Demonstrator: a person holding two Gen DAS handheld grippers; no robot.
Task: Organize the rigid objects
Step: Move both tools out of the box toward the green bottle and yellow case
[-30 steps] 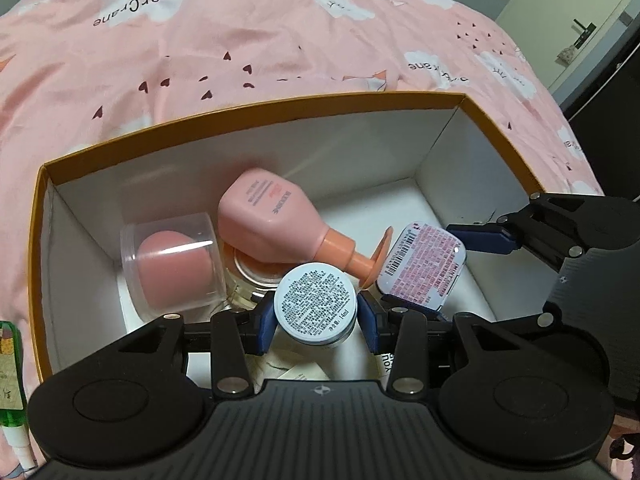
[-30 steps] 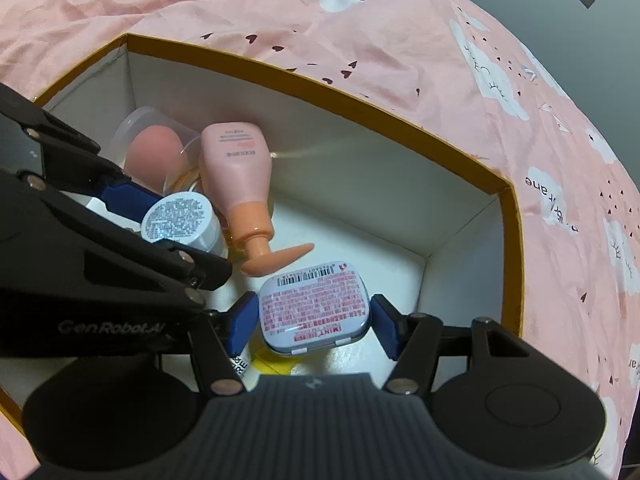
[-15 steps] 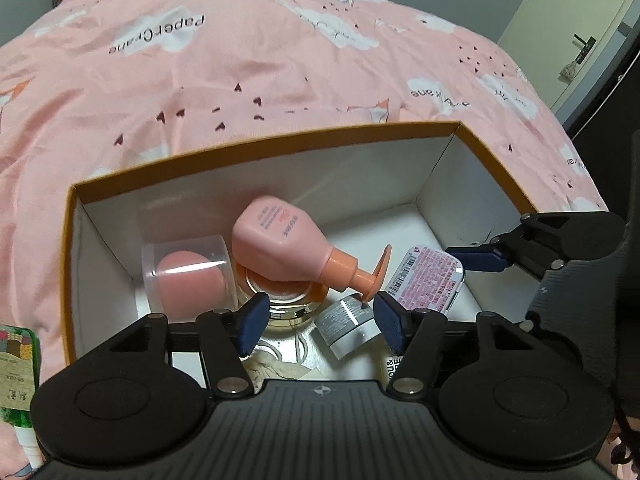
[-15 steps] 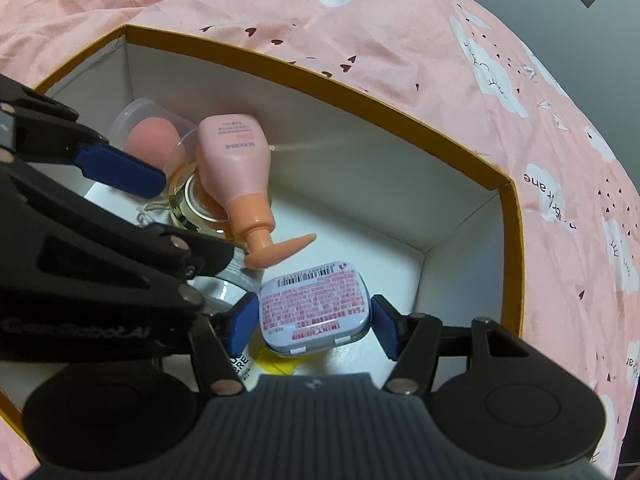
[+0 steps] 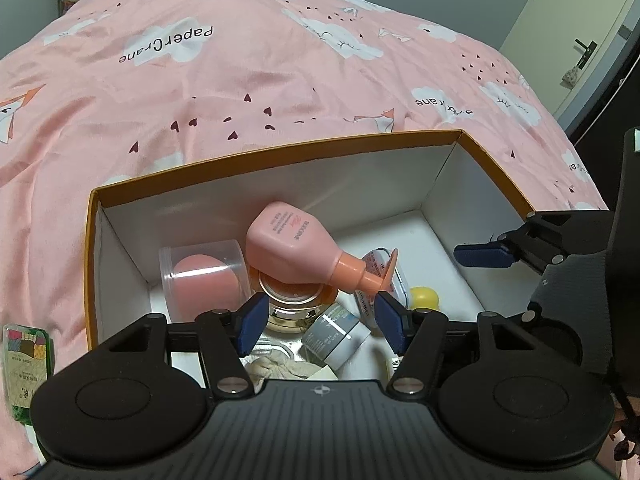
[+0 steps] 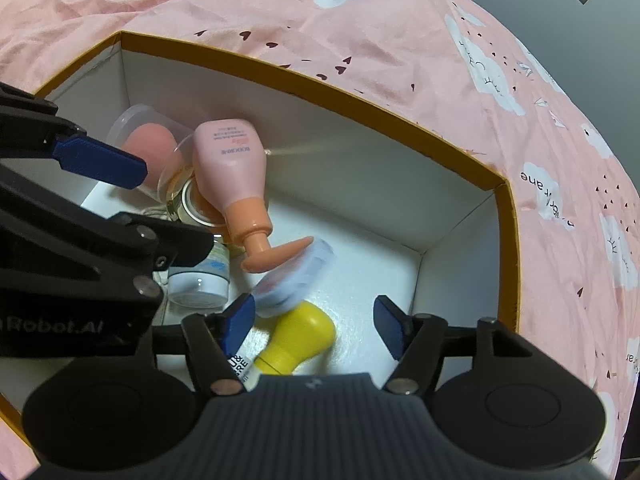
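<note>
An orange-rimmed white box (image 5: 280, 148) (image 6: 360, 96) lies on the bed. In it are a pink pump bottle (image 5: 292, 244) (image 6: 228, 164), a sponge in a clear case (image 5: 204, 276), a gold jar (image 5: 292, 304) and a yellow bottle (image 6: 300, 336). My left gripper (image 5: 322, 322) is open above a small grey jar (image 5: 336, 336) (image 6: 200, 280) that lies on its side, free of the pads. My right gripper (image 6: 314, 324) has its jaws opening. The mint tin (image 6: 294, 276) is blurred and tilted, clear of the pads, between the pump nozzle and the yellow bottle.
A pink printed bedspread (image 5: 240, 80) surrounds the box. A green bottle (image 5: 24, 360) lies outside the box's left wall. Crumpled tissue (image 5: 280, 364) sits on the box floor near me. A door (image 5: 580, 32) stands far right. The box's right half has bare floor (image 6: 360, 264).
My left gripper opened, dropped the small jar into the box and drew back a little. My right gripper let go of the mint tin, which tips down and uncovers the yellow bottle.
</note>
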